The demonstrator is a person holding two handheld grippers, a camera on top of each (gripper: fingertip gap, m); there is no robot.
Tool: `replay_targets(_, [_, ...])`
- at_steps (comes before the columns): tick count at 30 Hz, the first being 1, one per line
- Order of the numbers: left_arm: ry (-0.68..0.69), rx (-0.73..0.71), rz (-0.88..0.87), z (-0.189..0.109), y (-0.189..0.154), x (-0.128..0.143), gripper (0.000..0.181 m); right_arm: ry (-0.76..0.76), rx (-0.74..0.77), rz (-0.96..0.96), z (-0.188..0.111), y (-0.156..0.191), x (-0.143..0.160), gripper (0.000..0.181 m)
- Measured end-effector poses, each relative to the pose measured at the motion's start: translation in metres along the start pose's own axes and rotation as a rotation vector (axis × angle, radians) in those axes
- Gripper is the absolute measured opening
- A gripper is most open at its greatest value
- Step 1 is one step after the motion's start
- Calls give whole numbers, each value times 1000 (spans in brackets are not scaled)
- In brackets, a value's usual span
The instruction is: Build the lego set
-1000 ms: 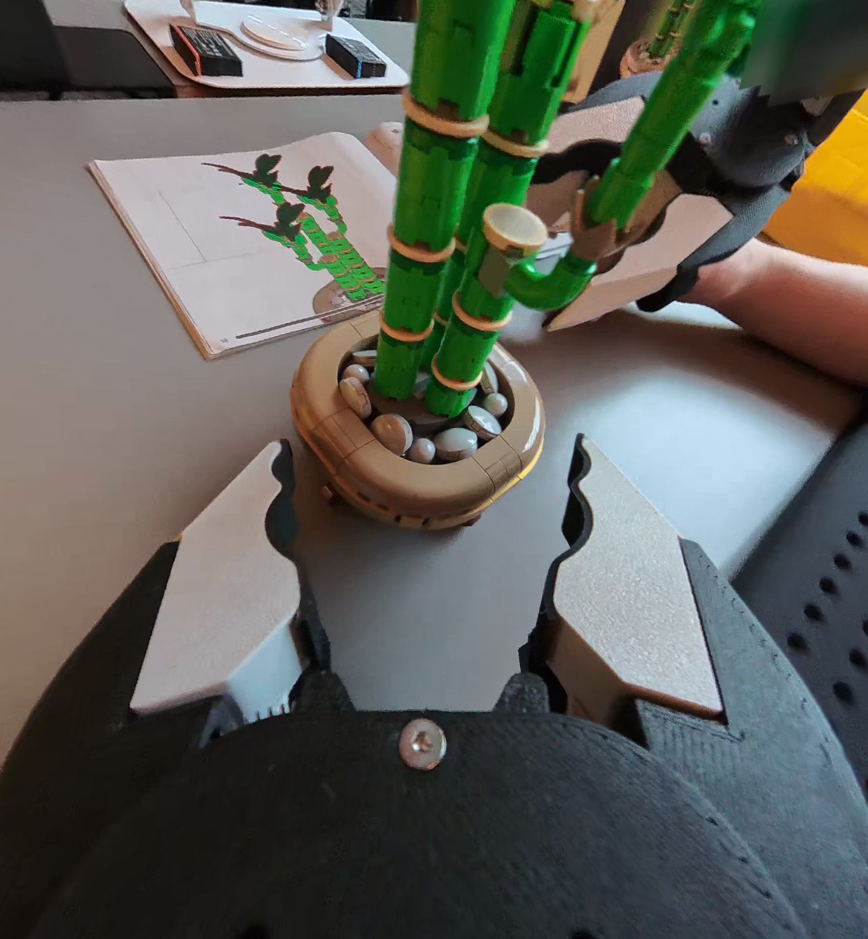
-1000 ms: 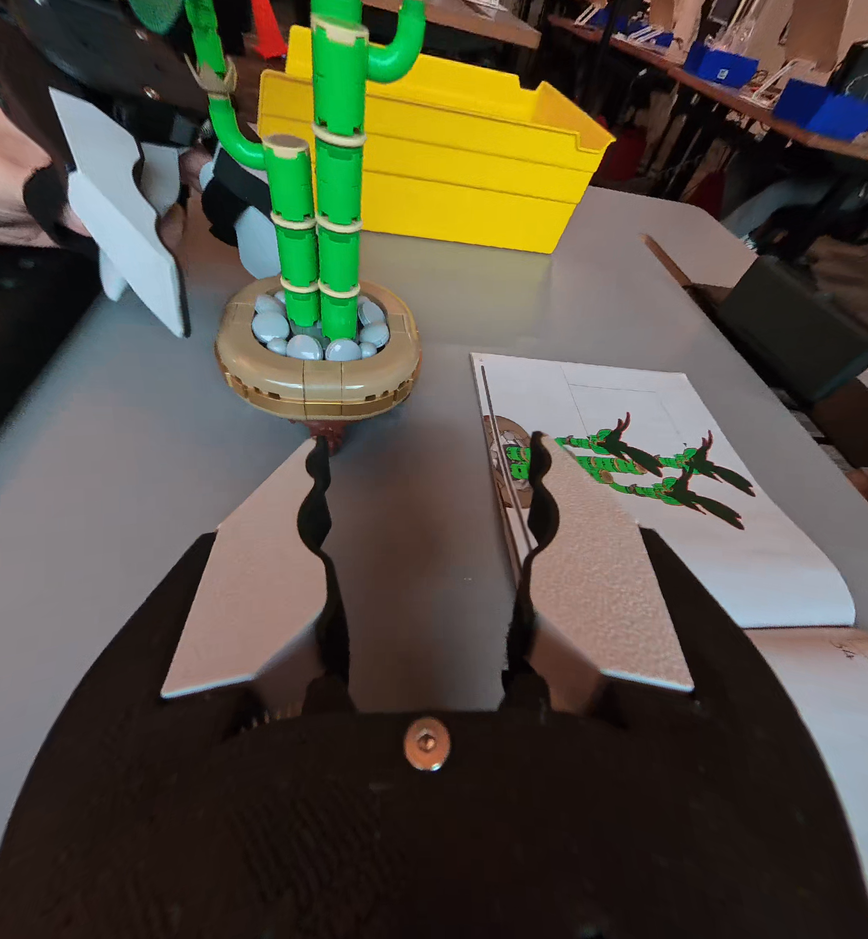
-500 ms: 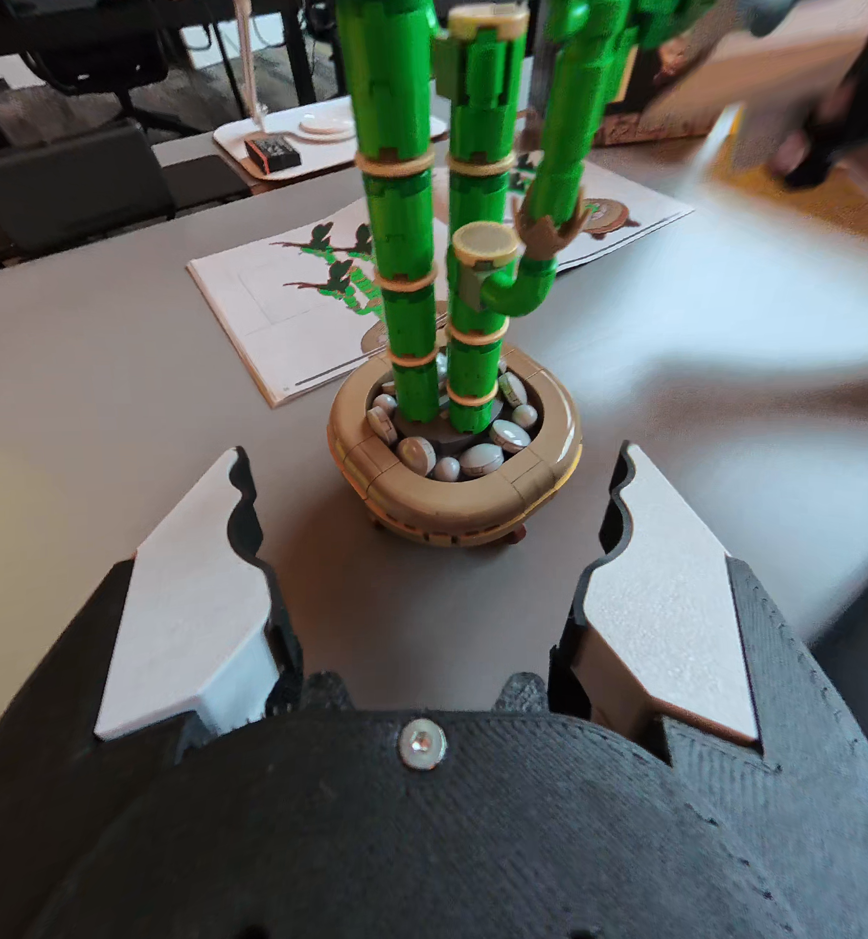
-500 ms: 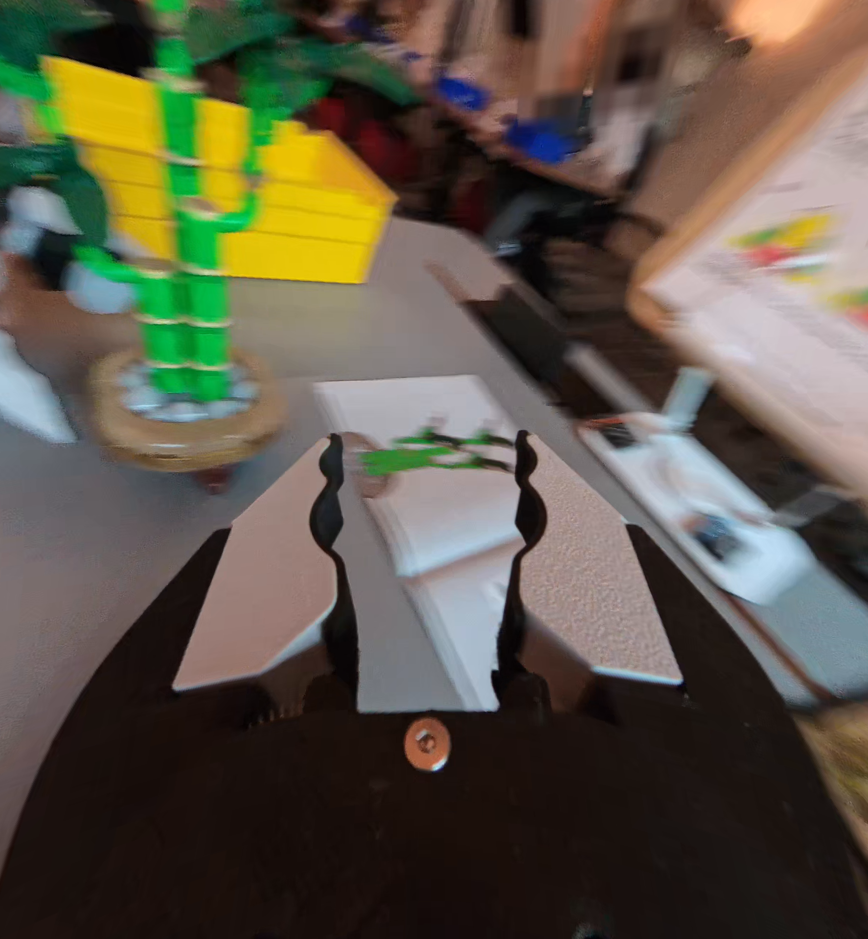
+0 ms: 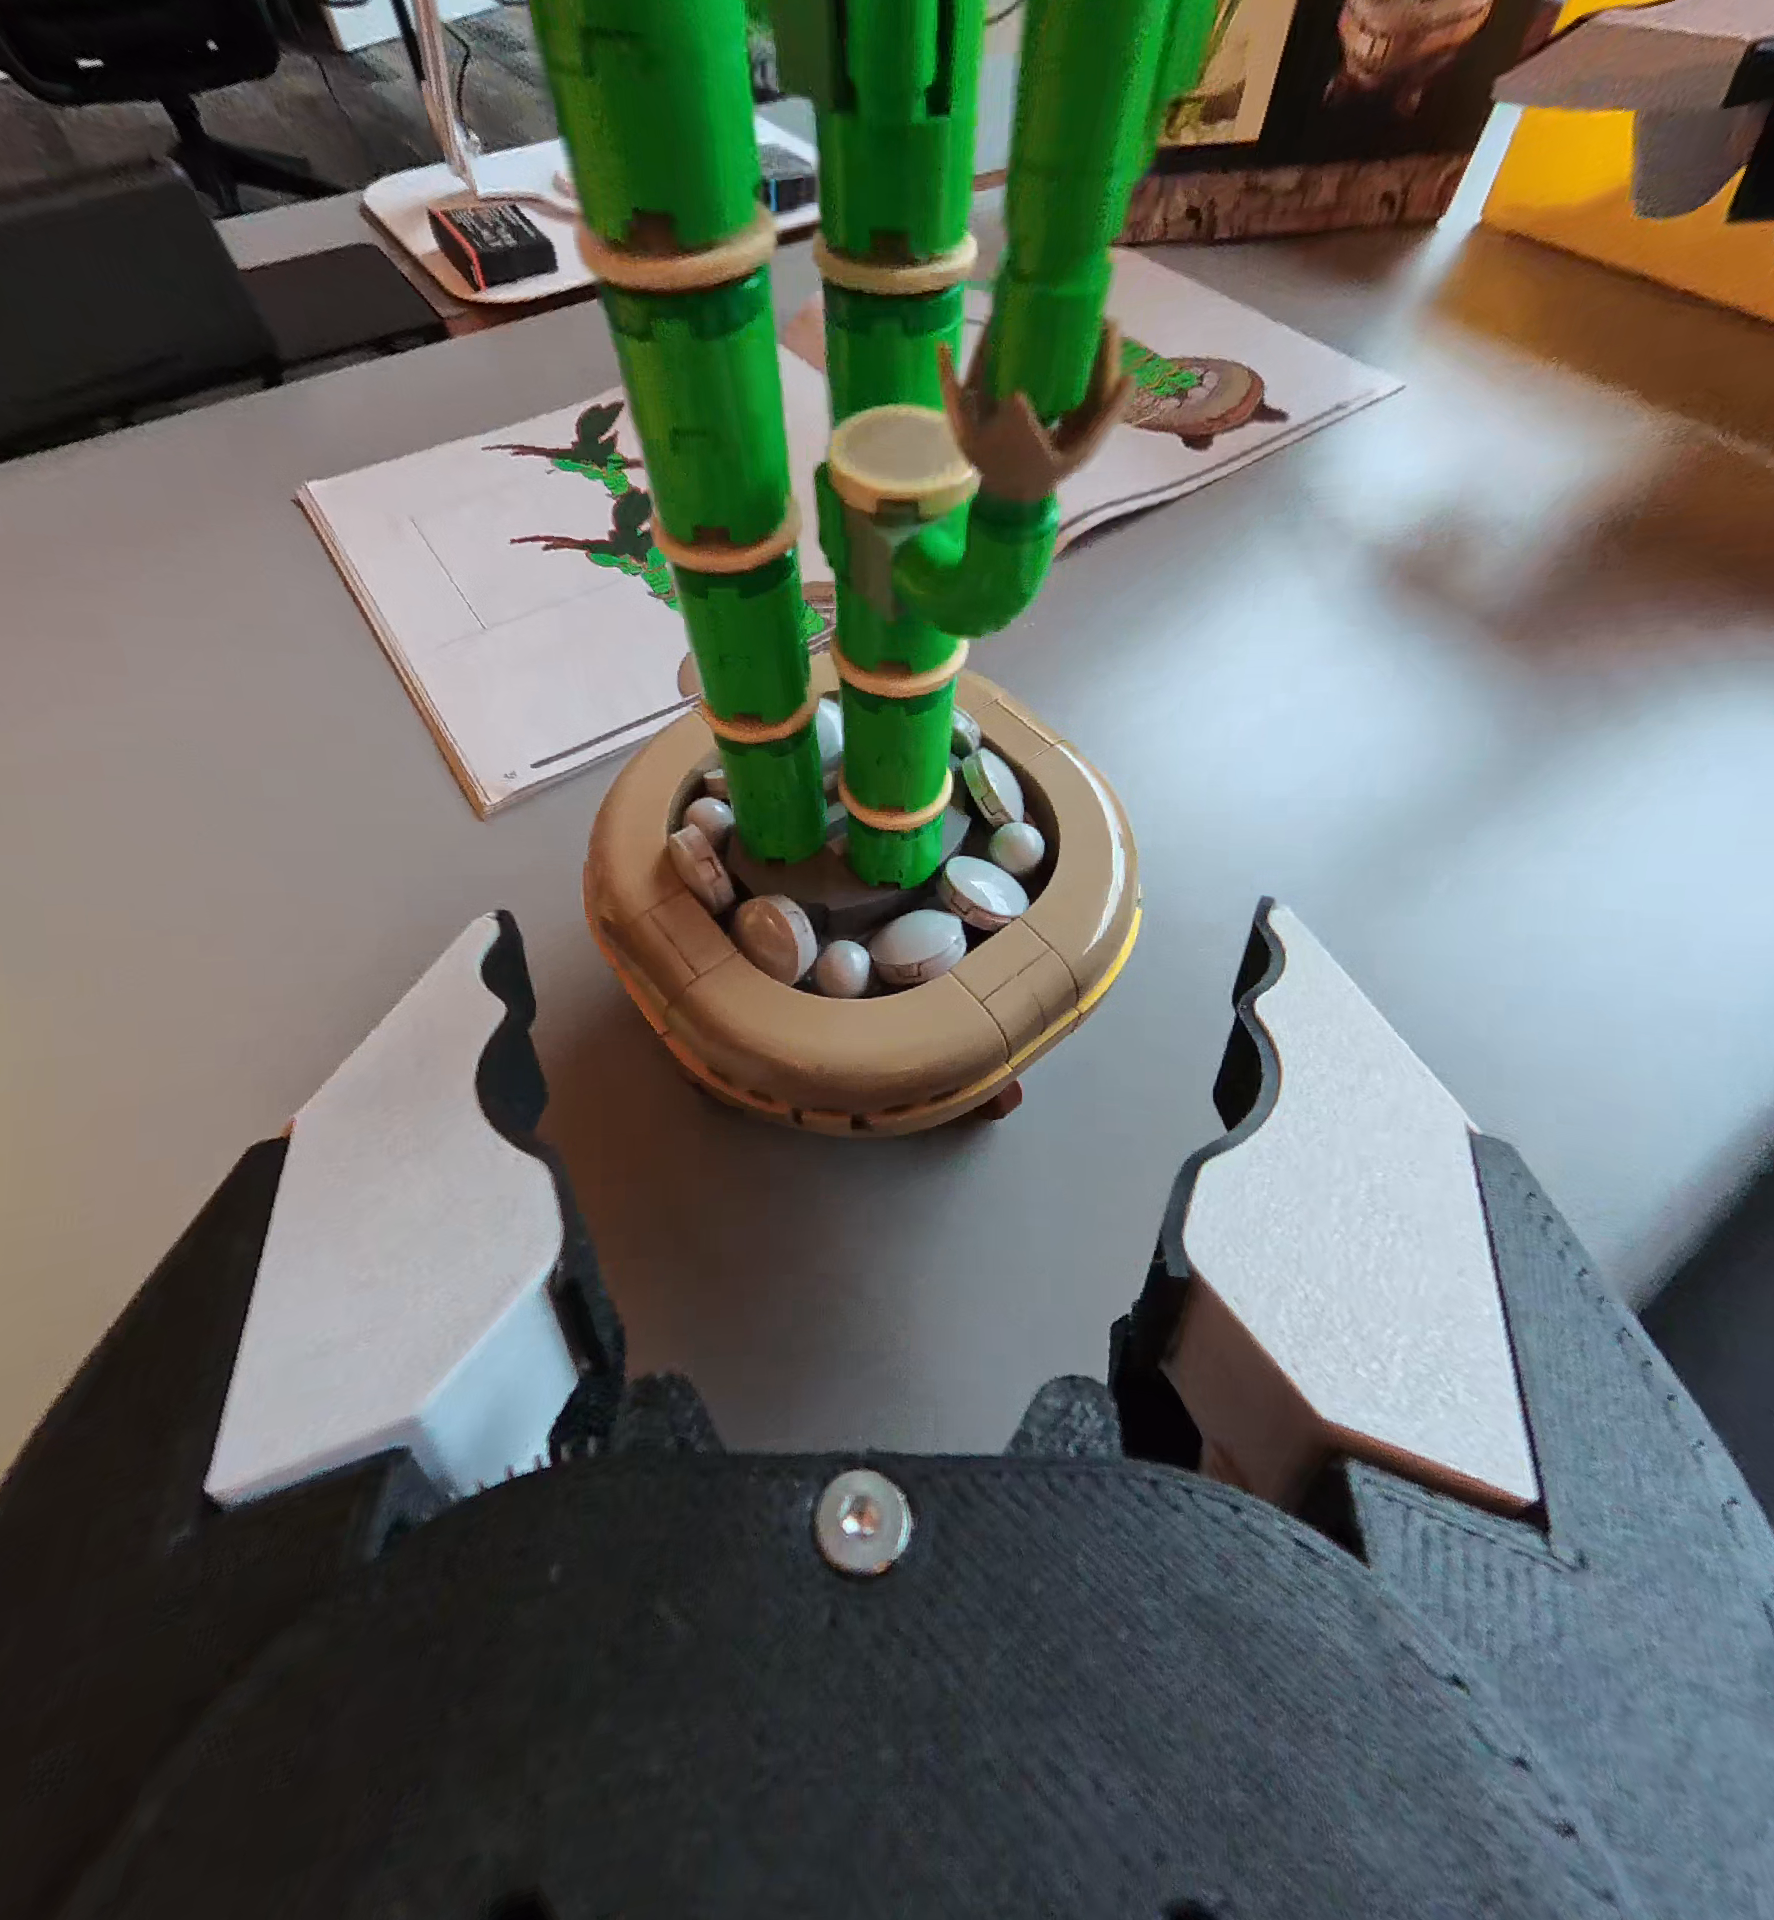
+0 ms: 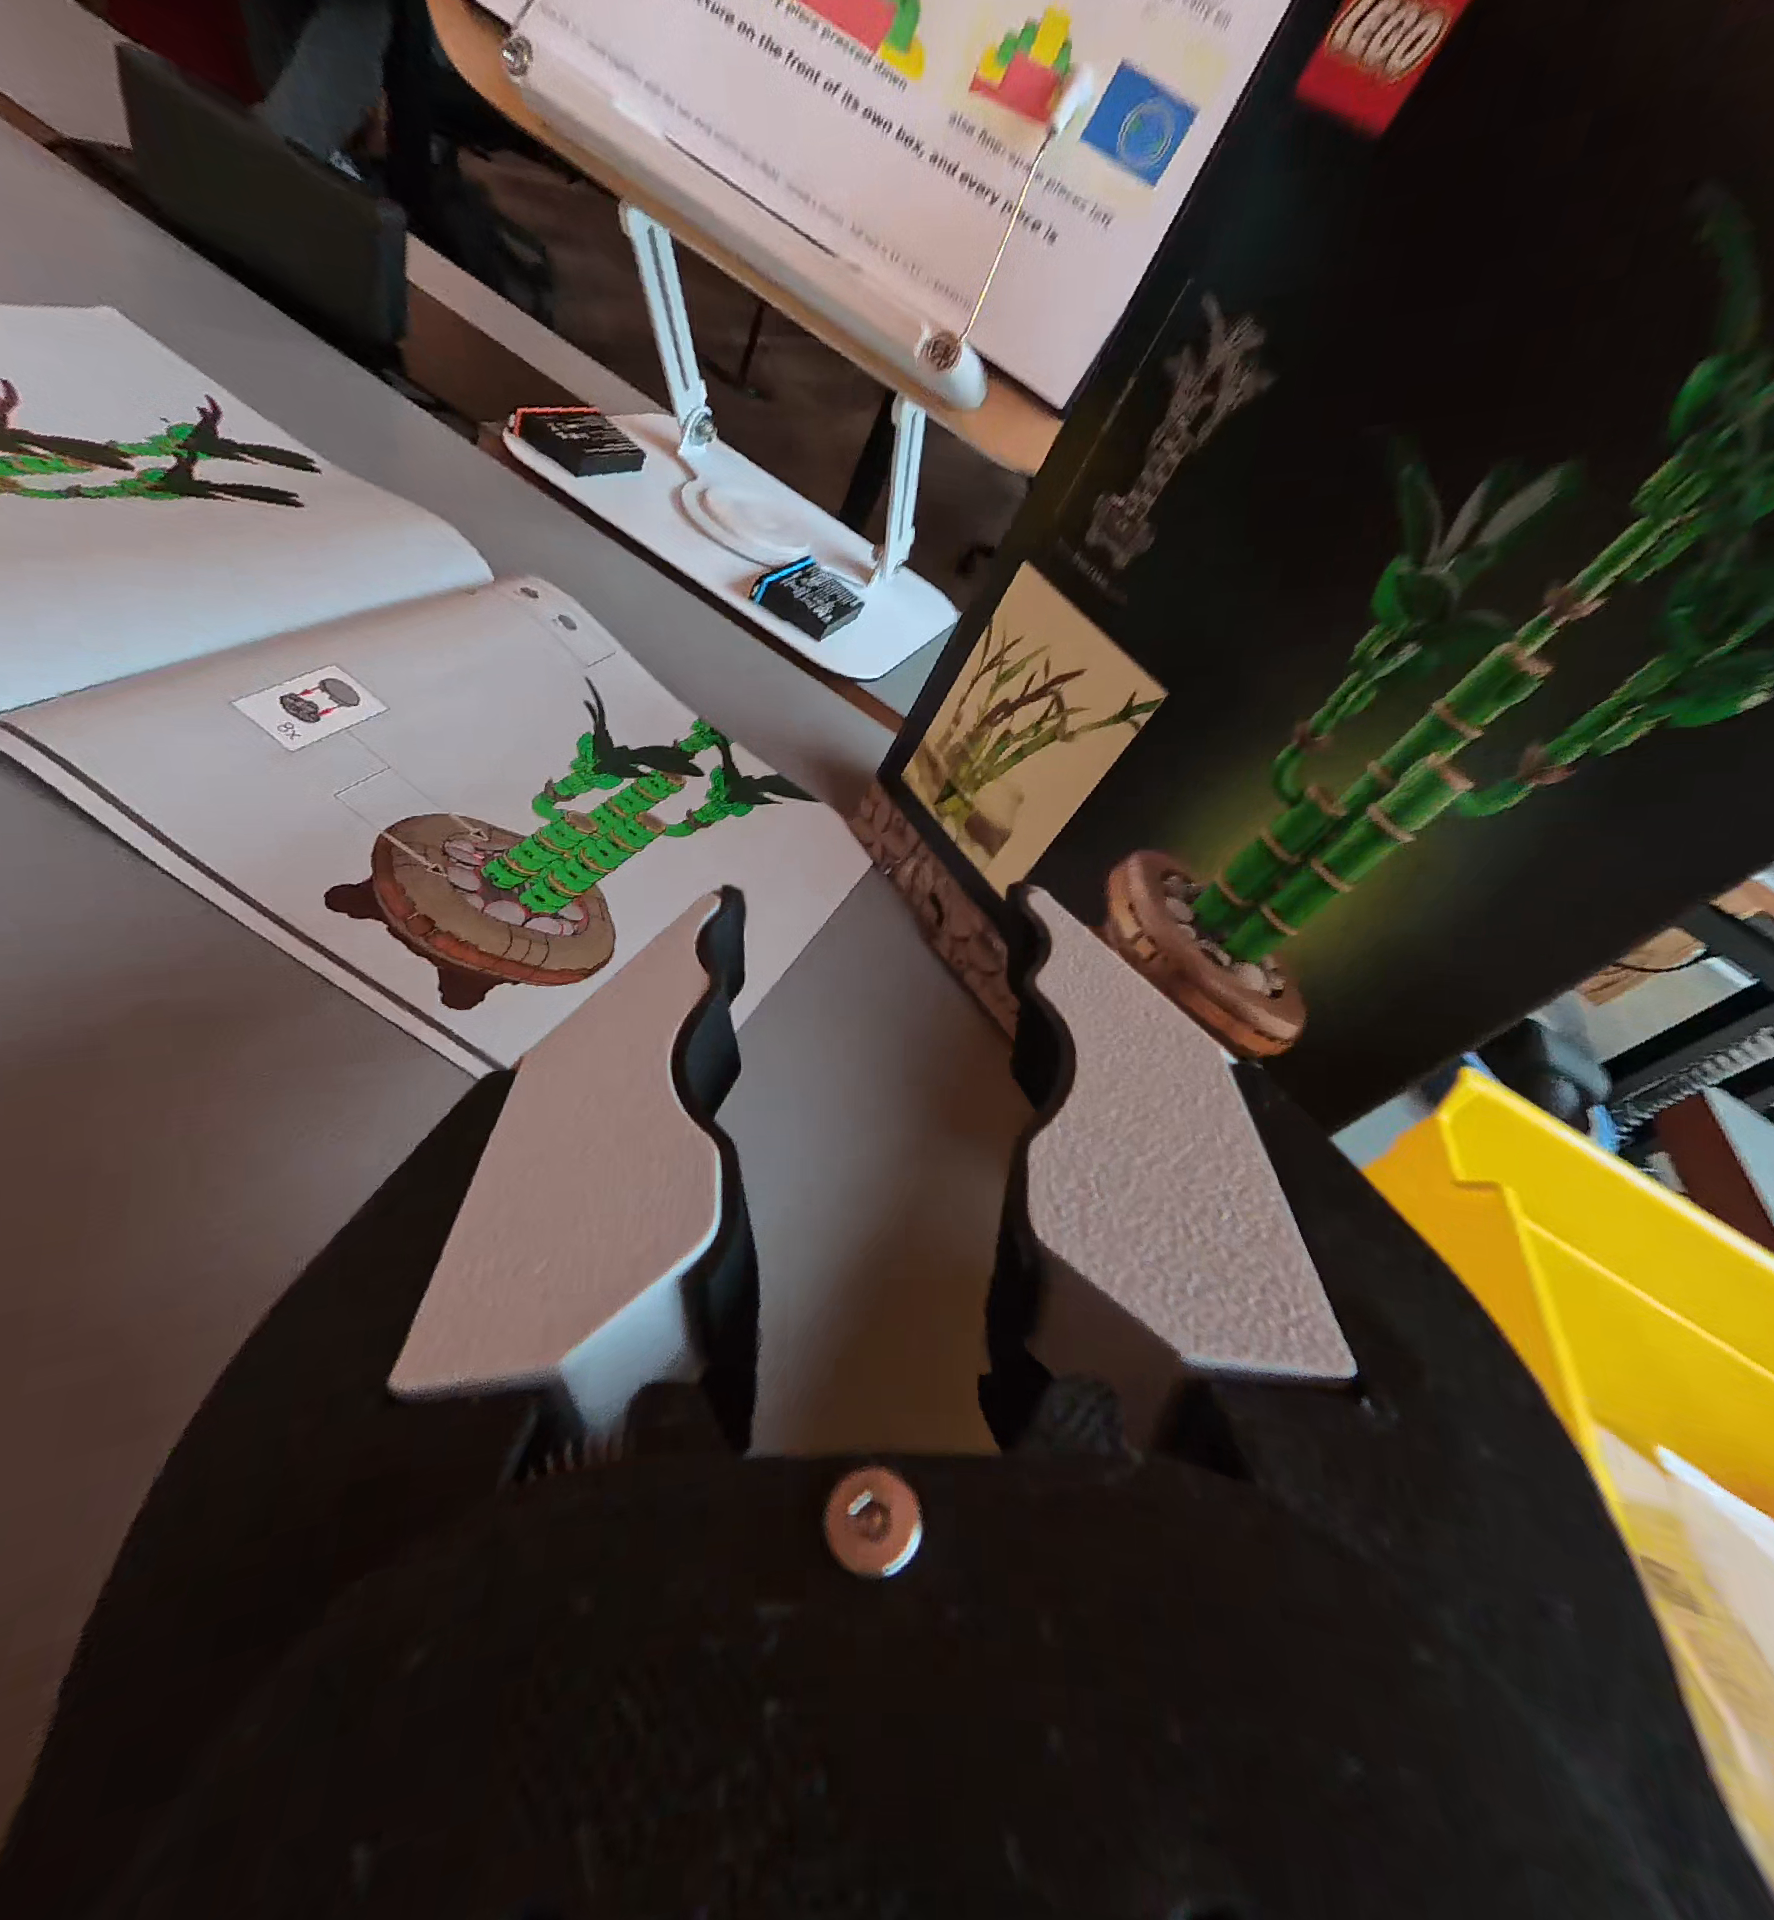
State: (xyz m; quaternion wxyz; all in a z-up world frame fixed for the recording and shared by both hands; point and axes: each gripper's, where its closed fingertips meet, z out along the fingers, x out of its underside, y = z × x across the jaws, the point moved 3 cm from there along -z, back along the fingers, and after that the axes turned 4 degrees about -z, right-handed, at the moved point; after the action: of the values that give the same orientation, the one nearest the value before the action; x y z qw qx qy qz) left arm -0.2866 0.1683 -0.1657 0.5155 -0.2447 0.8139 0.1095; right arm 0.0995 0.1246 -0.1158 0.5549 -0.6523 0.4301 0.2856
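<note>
A lego bamboo plant stands on the grey table: green stalks (image 5: 727, 499) with tan rings rise from a tan round pot (image 5: 862, 1029) filled with grey pebbles. A curved green side branch (image 5: 987, 571) joins the middle stalk. My left gripper (image 5: 883, 935) is open and empty, just in front of the pot. My right gripper (image 6: 867, 914) is open and empty, turned away from the plant, over the table near the open instruction booklet (image 6: 509, 769) and the set's black box (image 6: 1434, 582). It also shows at the top right of the left wrist view (image 5: 1714, 114).
The booklet (image 5: 509, 603) lies behind the pot. A yellow bin (image 6: 1641, 1309) stands at the right. A white stand base (image 6: 758, 540) with small black blocks sits past the table edge, under a tilted board (image 6: 862, 135). A dark chair (image 5: 83, 291) is at far left.
My right gripper let go of the upper branch and swung away from the plant toward the box and bin. My left gripper opened wider and shifted slightly in front of the pot.
</note>
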Motion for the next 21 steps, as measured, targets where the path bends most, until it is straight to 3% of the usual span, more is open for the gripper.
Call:
replay_targets(5, [-23,-49,-78,6,-3,-10,124,6,-77,10,11,13,3,50])
replay_targets(11, [95,-126,-66,17,6,3,125,29,-94,-48,14,22,2,50])
replay_targets(18, [87,-144,-148,0,32,14,125,35,-104,-24,15,20,5,50])
replay_targets(21, [60,-163,-218,-9,44,15,111,34,-113,-17,16,20,5,50])
